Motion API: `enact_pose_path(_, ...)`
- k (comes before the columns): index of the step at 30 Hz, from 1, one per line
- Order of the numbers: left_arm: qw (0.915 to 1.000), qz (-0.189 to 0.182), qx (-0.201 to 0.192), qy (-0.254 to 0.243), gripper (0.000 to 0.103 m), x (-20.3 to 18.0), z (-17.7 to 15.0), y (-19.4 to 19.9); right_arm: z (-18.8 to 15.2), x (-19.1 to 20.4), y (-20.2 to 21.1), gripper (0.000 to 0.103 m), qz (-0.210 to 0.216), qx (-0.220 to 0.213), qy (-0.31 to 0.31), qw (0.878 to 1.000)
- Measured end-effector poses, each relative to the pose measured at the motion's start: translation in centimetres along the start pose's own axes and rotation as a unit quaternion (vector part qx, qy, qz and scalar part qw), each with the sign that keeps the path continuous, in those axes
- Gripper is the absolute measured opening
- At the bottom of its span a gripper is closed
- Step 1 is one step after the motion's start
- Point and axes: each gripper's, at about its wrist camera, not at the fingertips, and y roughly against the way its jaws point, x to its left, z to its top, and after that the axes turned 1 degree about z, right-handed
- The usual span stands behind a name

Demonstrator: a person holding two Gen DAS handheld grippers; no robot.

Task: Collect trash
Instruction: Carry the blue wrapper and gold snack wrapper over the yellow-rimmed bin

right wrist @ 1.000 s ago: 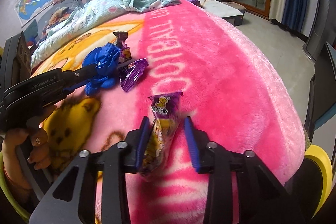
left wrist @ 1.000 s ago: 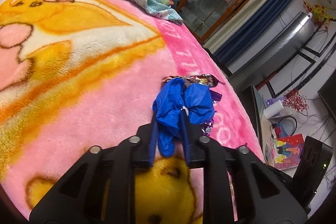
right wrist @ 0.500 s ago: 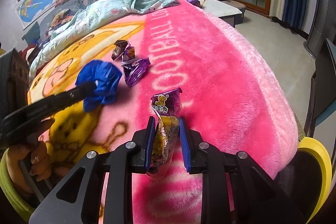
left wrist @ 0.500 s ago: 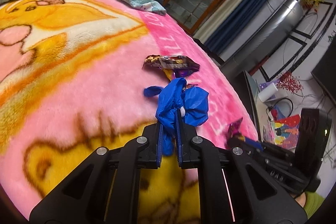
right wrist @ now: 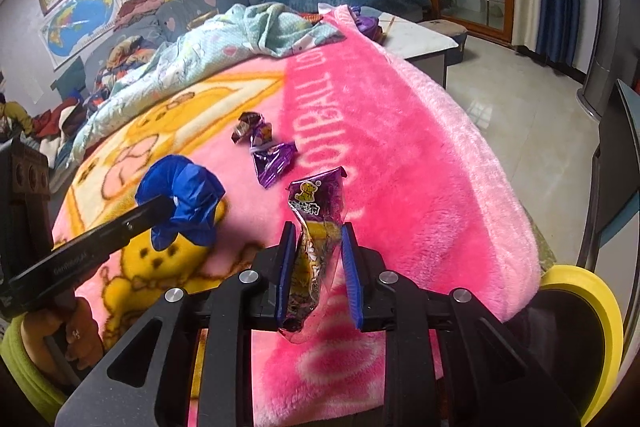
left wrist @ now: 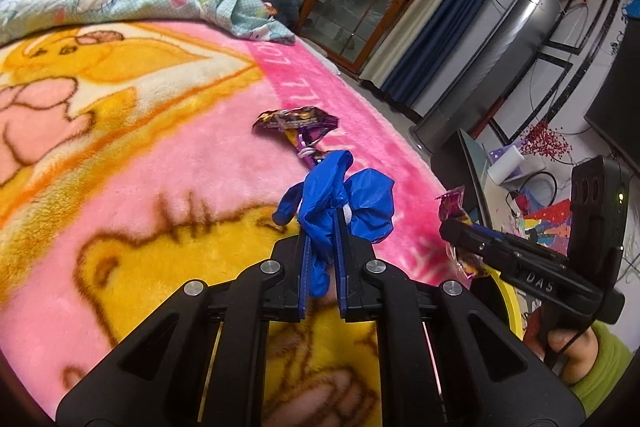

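My left gripper (left wrist: 321,223) is shut on a crumpled blue glove (left wrist: 344,199) and holds it above the pink and yellow blanket (left wrist: 160,155); the glove also shows in the right wrist view (right wrist: 184,195). My right gripper (right wrist: 316,239) is shut on a purple snack wrapper (right wrist: 316,227), held upright above the blanket (right wrist: 400,155); it also shows in the left wrist view (left wrist: 456,211). Two purple wrappers (right wrist: 264,151) lie on the blanket beyond both grippers, also seen in the left wrist view (left wrist: 298,125).
A light green quilt (right wrist: 224,43) is bunched at the blanket's far end. A yellow-rimmed bin (right wrist: 588,311) stands at the bed's near right edge. A low white table (right wrist: 424,43) and tiled floor (right wrist: 532,115) lie to the right.
Both grippers have lifted and drawn back from the blanket with their items. The left closed fully on the blue glove, the right closed on the snack wrapper.
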Motion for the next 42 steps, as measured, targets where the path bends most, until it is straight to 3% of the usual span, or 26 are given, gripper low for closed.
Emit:
enact_pose_path(26,0.9969,-0.036,-0.022,-0.066,0.006,-6.5,-0.5,2.7,-0.2,-3.8,8.0,0.022,-0.027,-0.085,-0.048,0.995)
enact_pose_path(42,0.9885,-0.071,0.002,-0.134,0.005,-12.0,-2.7,1.4,-1.5,-7.2,11.2,0.022,-0.055,-0.115,-0.09,0.988)
